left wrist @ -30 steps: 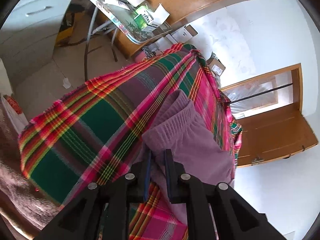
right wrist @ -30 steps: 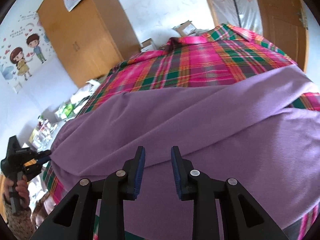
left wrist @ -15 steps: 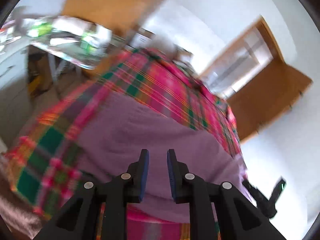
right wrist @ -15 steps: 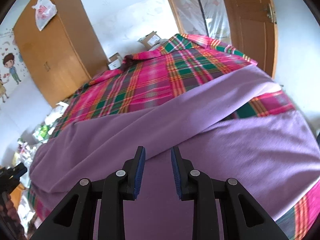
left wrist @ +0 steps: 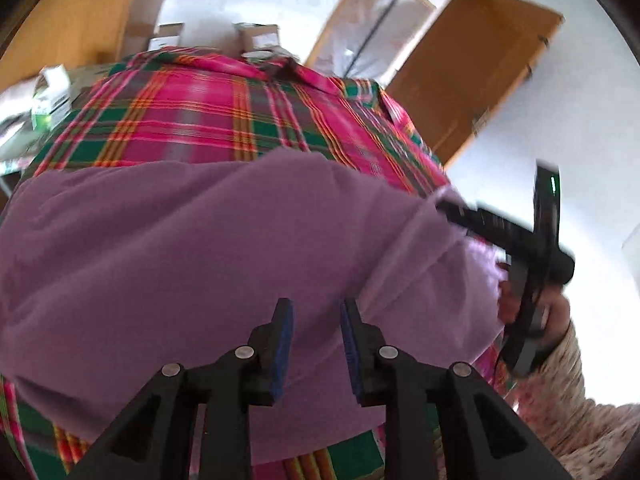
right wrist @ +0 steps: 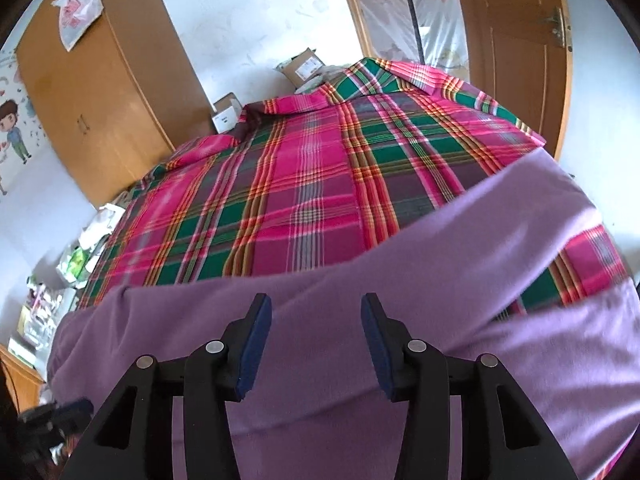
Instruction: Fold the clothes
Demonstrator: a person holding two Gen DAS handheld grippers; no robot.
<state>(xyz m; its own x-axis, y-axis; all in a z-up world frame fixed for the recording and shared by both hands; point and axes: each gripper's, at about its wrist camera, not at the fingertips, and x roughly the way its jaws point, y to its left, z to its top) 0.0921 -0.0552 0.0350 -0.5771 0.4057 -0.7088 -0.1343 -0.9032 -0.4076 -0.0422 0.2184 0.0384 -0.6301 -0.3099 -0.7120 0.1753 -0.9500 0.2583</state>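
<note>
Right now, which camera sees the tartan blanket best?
The right wrist view: the plaid blanket spreads wide and sharp beyond the purple garment. The left wrist view shows a smaller, blurrier strip of it above the garment.

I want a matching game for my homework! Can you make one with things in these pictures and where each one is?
Things:
1. purple knit garment
2. pink and green plaid bedspread
3. white and red plastic bag
4. brown cardboard box

Places:
a. hanging on the wardrobe
b. against the white wall behind the bed
c. spread over the plaid cover
d. covering the bed

Pairs: 1-c, 2-d, 3-a, 4-b
</note>
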